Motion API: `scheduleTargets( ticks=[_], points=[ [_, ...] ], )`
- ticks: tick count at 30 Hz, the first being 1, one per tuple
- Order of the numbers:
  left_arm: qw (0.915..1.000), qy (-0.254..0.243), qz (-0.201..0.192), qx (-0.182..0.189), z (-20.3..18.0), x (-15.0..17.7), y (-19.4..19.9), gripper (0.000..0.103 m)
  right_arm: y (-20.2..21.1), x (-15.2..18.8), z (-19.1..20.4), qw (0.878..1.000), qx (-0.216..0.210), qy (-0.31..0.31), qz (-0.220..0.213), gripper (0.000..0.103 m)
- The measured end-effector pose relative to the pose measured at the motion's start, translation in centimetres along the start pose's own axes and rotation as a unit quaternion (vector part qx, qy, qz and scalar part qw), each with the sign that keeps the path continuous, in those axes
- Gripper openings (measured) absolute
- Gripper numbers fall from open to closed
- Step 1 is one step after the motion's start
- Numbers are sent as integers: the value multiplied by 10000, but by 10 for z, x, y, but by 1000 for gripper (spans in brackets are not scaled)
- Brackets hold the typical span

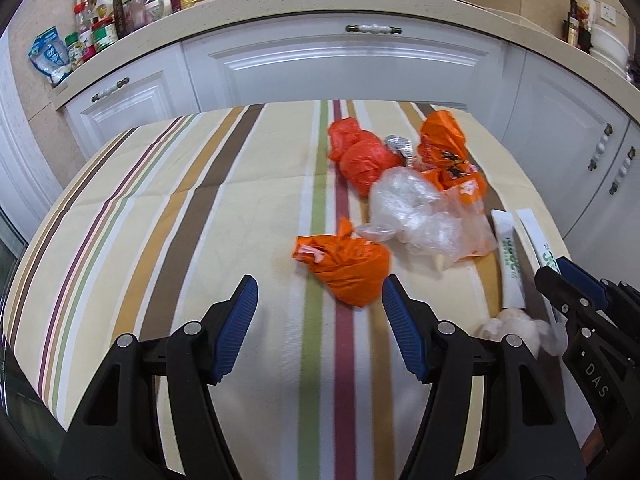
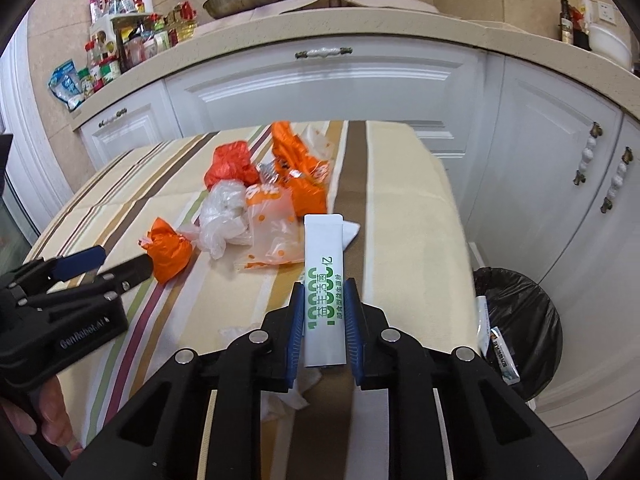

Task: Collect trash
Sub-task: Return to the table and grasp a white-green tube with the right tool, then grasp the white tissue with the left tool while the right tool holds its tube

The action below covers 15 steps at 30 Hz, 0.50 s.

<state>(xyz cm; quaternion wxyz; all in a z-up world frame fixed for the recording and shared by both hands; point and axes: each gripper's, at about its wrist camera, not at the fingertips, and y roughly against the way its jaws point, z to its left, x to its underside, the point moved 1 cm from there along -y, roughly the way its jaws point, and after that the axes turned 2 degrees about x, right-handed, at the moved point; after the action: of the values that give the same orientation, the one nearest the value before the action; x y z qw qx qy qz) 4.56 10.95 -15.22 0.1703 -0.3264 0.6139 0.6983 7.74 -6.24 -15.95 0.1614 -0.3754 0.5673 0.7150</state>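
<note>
The right gripper [image 2: 323, 312] is clamped on a white sachet [image 2: 324, 280] with green print, the blue pads pressing both long edges. The sachet stands tilted over the near right part of the striped tablecloth [image 2: 400, 208]. A second white sachet [image 1: 507, 256] lies flat just beside it, and crumpled white tissue [image 1: 516, 326] lies on the cloth near the right gripper.

The left gripper [image 1: 318, 304] hovers with its jaws apart (nothing between them), just short of a small orange plastic wad [image 1: 348, 268]. Farther back, at centre right of the cloth, lie a clear plastic bag [image 1: 416, 212], a red-orange wad [image 1: 360, 156], a piece of foil [image 1: 400, 146] and an orange printed wrapper [image 1: 444, 148], all touching or nearly so.

A bin with a black liner [image 2: 520, 320] stands on the floor right of the table, wrappers visible at its rim. White cabinets [image 1: 344, 68] stand at the far side.
</note>
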Motion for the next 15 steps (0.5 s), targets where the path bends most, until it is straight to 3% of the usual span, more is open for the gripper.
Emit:
scheduleTargets(
  ticks=[10, 15],
  points=[
    [9991, -254, -75, 325, -48, 4, 13, 64, 24, 7, -44, 9986, 269, -388, -254, 21],
    [9984, -356, 9, 437, -75, 11, 15, 73, 35, 14, -70, 9969, 394, -598, -330, 21]
  ],
)
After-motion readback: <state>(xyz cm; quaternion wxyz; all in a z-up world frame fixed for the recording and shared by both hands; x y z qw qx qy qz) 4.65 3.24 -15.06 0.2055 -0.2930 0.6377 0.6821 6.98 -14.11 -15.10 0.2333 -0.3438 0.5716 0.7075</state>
